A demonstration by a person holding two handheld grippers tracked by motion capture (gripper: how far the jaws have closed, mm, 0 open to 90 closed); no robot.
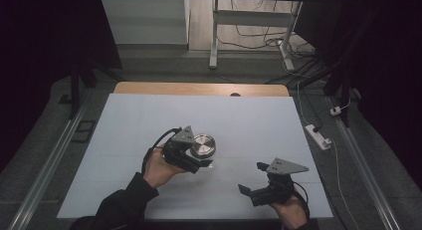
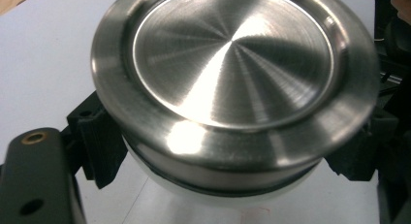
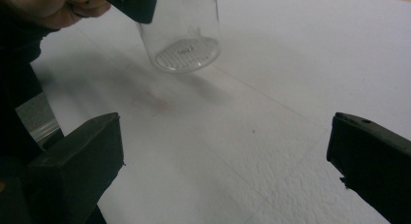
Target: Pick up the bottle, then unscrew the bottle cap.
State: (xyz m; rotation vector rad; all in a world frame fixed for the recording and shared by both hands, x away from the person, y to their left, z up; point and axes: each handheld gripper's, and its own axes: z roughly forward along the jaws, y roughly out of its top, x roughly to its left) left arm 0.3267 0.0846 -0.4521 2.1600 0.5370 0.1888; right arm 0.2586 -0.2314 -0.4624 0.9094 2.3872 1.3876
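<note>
Jar clamped in left gripper fingers above white mat; right gripper gapes empty.

The jar sat mid-table, lifted; the right gripper lay at its 4 o'clock, well apart.

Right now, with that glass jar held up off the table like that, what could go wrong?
The left gripper holds the clear jar just under its steel lid, and the jar looks lifted and tilted above the white table. If the grip slips on the smooth glass, it could drop and crack. The right gripper hangs open with nothing under the jar, so there is no backup. If the lid is loose, it might also come off.
</note>
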